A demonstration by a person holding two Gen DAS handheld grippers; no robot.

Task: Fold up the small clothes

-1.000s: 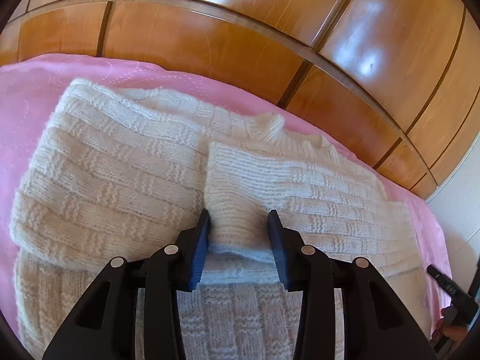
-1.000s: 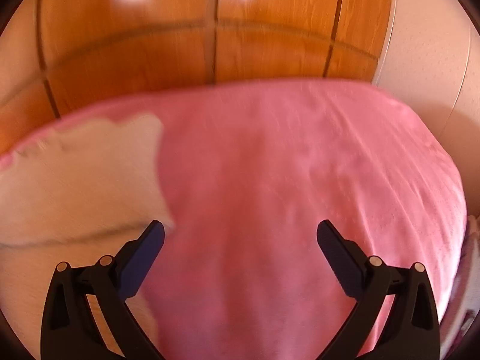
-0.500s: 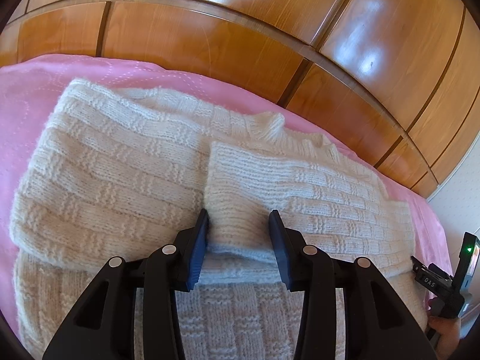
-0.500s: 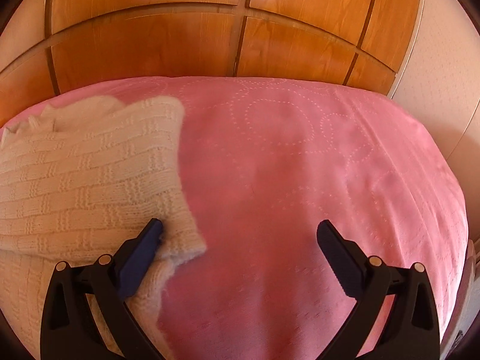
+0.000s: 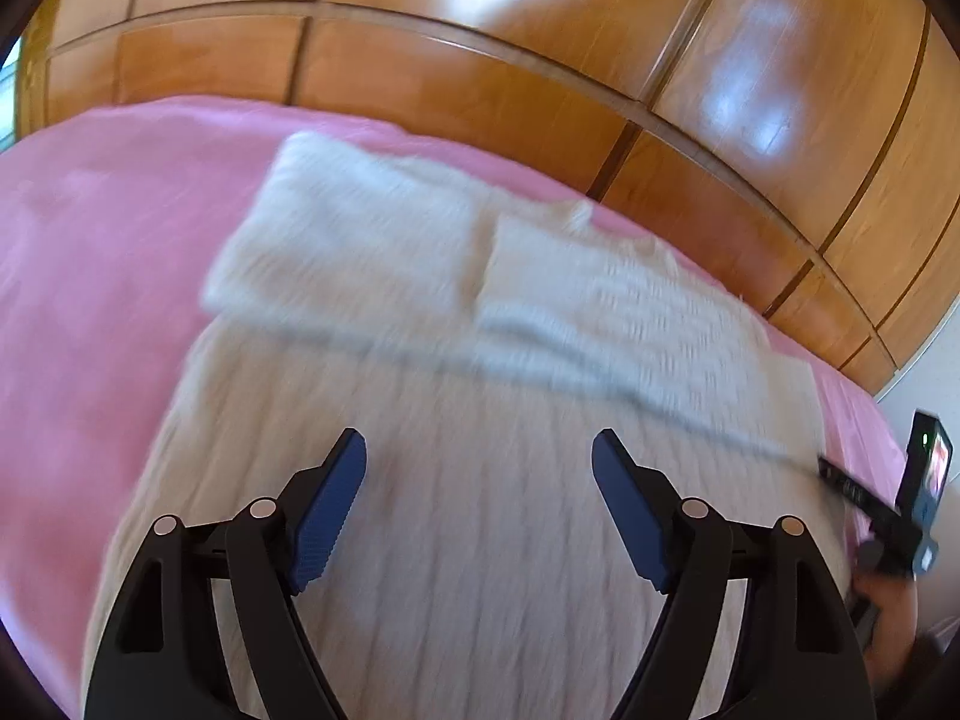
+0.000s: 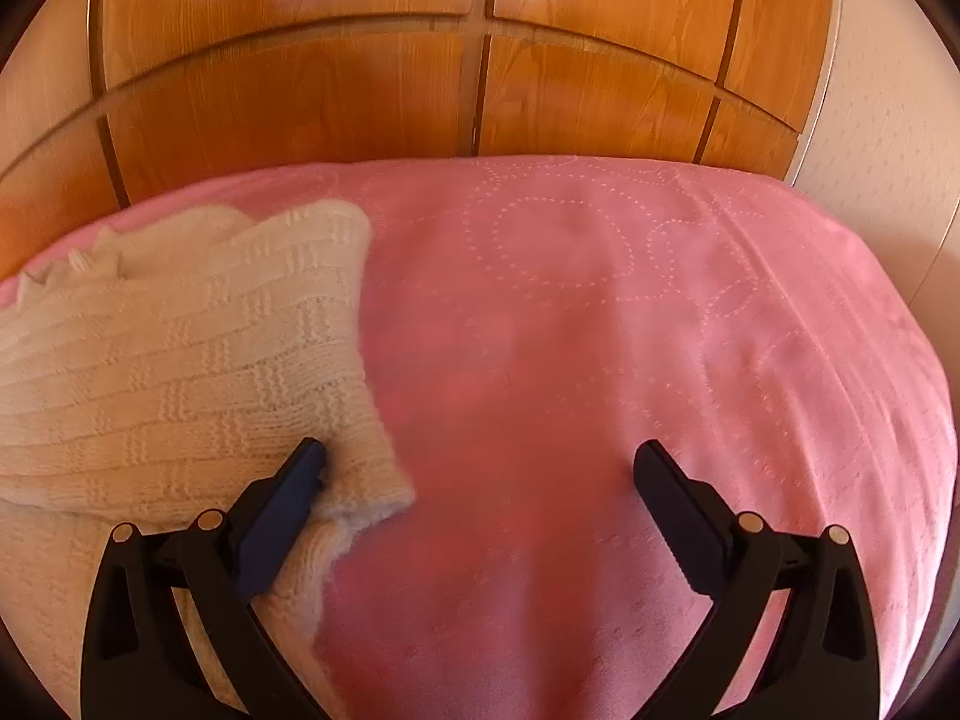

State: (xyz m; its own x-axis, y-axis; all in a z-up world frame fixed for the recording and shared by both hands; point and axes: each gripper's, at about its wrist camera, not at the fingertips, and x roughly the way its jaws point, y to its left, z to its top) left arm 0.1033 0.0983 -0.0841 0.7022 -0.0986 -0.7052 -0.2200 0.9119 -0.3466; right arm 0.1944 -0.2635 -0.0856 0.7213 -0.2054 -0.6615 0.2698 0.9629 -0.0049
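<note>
L gripper (image 5: 479, 480) opening, nothing btwn jaws | R gripper (image 6: 480, 474) gaping, empty, L pad nudging sweater (image 6: 180, 360) edge | sweater lying on pink bedspread (image 6: 600, 360), folded band running L-R | R nearer.

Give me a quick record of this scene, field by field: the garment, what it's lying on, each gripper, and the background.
garment: cream knit sweater, both sleeves folded across the chest
surface: pink bedspread with stitched circles
left gripper: jaws opening above the sweater body, nothing pinched between them
right gripper: open at the sweater's right edge, one finger against the knit, the other over the bedspread
background: glossy wooden wardrobe doors
image quality: left wrist view is motion-blurred
</note>
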